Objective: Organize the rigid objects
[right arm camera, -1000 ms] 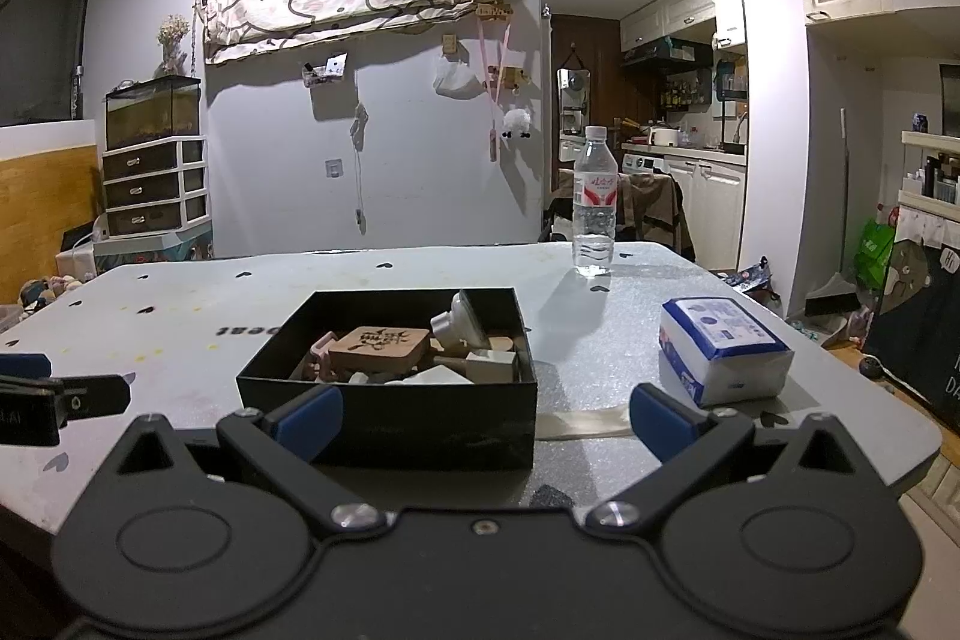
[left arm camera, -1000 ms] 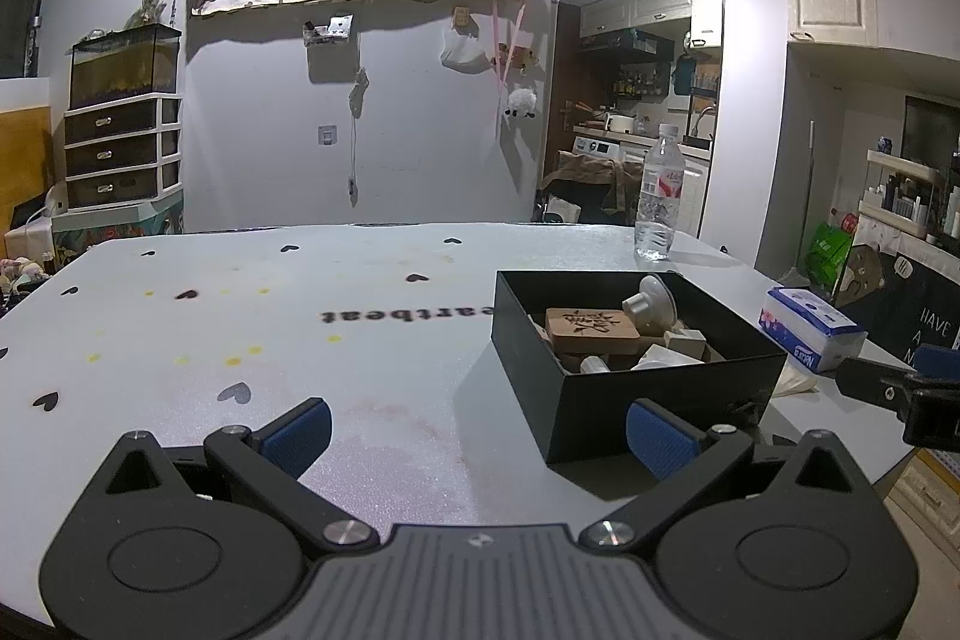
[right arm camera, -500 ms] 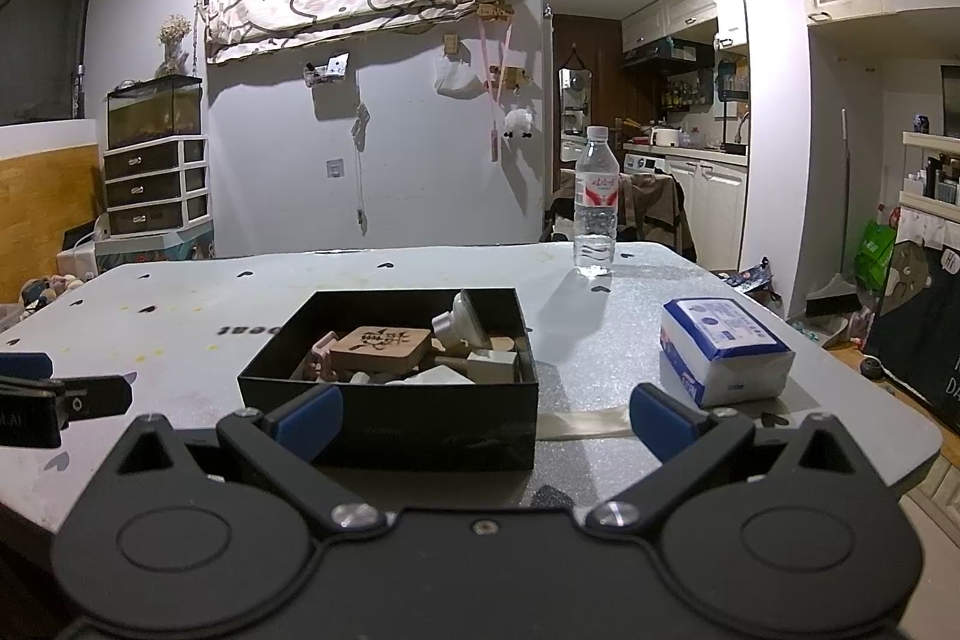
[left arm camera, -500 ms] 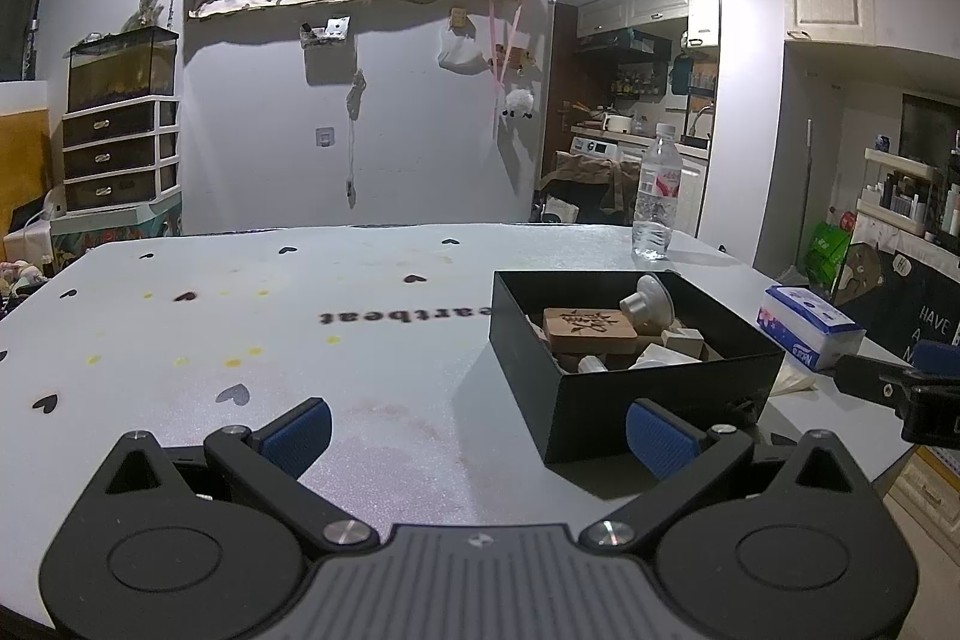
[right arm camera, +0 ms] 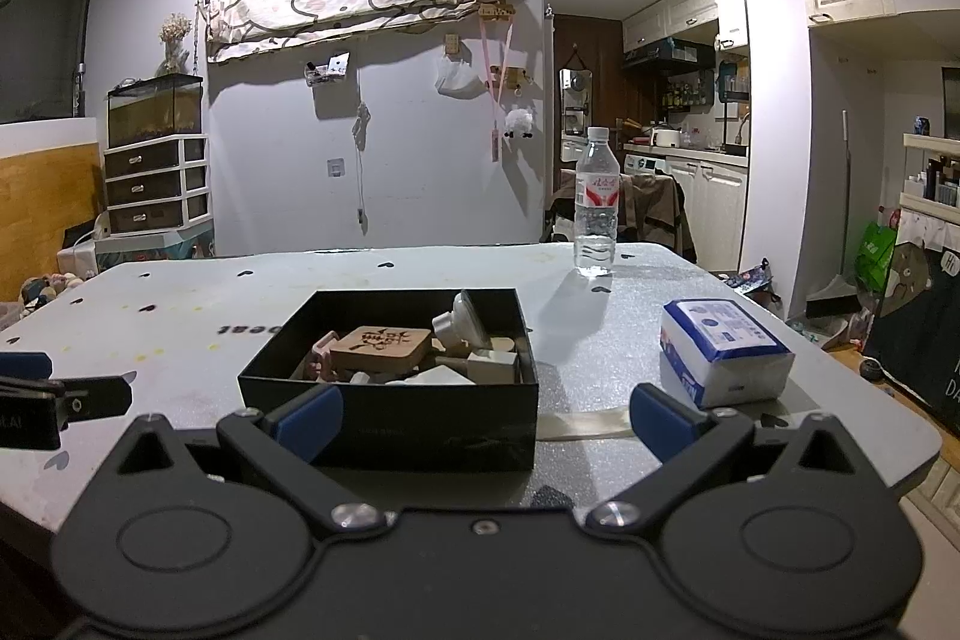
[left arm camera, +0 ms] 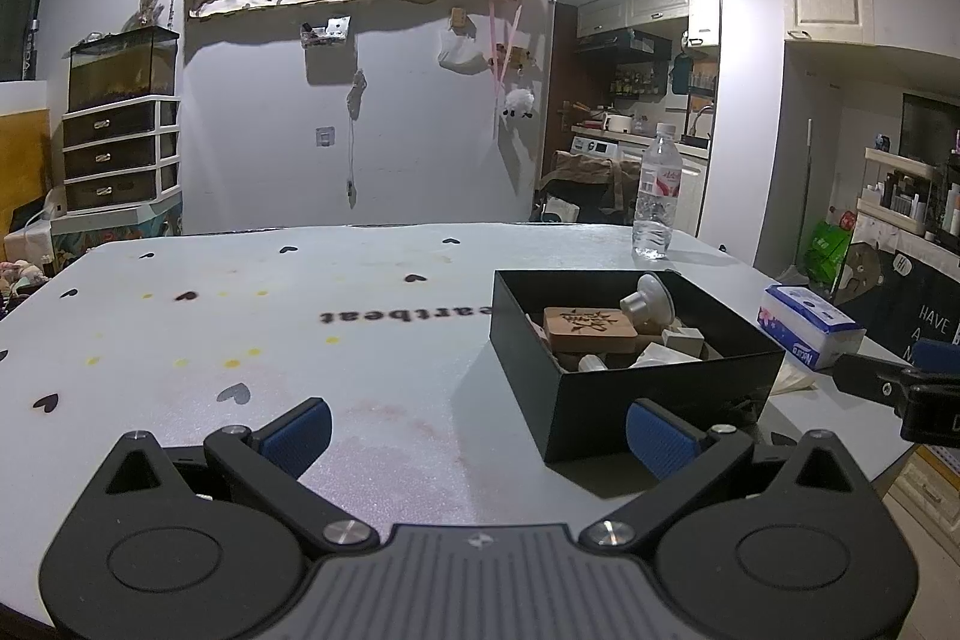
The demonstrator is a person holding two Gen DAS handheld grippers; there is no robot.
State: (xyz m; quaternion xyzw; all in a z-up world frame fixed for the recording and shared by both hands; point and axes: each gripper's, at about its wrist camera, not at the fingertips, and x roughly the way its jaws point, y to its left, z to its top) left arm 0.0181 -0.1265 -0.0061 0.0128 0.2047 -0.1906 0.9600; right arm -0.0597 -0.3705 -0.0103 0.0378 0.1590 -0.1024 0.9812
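Observation:
A black open box stands on the grey table, right of centre in the left wrist view and centred in the right wrist view. It holds several rigid items: a wooden engraved block, a white suction-cup piece, small wooden and white blocks. My left gripper is open and empty, low over the table just left of the box. My right gripper is open and empty in front of the box's near wall.
A water bottle stands at the table's far right. A blue-and-white tissue pack lies right of the box, with a strip of tape on the table beside it. The table's edge runs close on the right.

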